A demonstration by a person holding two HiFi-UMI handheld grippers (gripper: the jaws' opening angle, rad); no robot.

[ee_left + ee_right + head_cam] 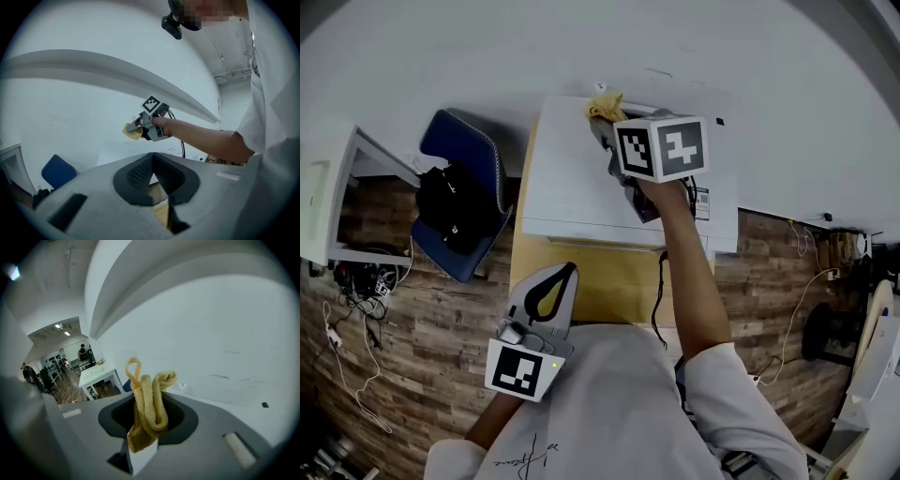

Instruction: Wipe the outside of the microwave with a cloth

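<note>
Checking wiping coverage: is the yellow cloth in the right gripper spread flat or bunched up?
Bunched up: the yellow knitted cloth stands in folded loops, pinched between the jaws of the right gripper, not spread flat.

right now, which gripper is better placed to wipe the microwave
Right. The right gripper is shut on the cloth and reaches over the microwave top at its far edge. The left gripper holds nothing and sits near the body, short of the microwave.

Cloth [606, 103] half hidden under right tongs [602, 124]; microwave [572, 178] front unseen.
</note>
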